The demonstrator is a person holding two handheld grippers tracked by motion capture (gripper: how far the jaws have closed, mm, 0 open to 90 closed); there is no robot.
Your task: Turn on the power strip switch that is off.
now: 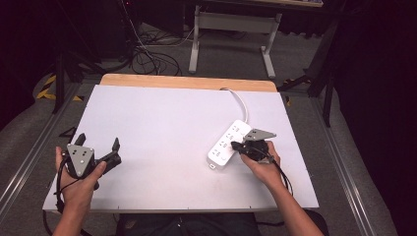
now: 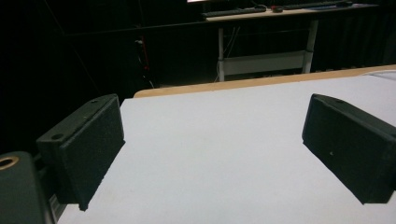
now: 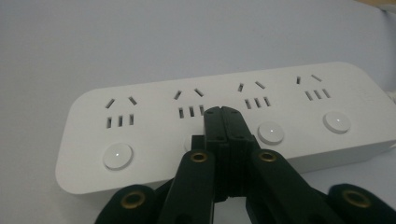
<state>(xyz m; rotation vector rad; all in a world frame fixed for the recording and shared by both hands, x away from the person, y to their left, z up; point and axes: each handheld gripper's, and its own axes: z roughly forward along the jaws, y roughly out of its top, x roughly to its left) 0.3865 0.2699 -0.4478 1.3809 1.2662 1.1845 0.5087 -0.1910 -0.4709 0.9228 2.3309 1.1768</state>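
While the left gripper [image 1: 98, 147] waited spread near the bench's left edge, the right gripper [image 3: 223, 113], pressed together, touched the power strip [image 3: 154, 126].

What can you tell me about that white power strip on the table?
The power strip is a white, smooth, plastic-looking bar with rounded corners, lying flat and angled on the white table. It has four socket groups, each with a round button. A white cord leaves its far end. The right claw, closed, is over its second button.
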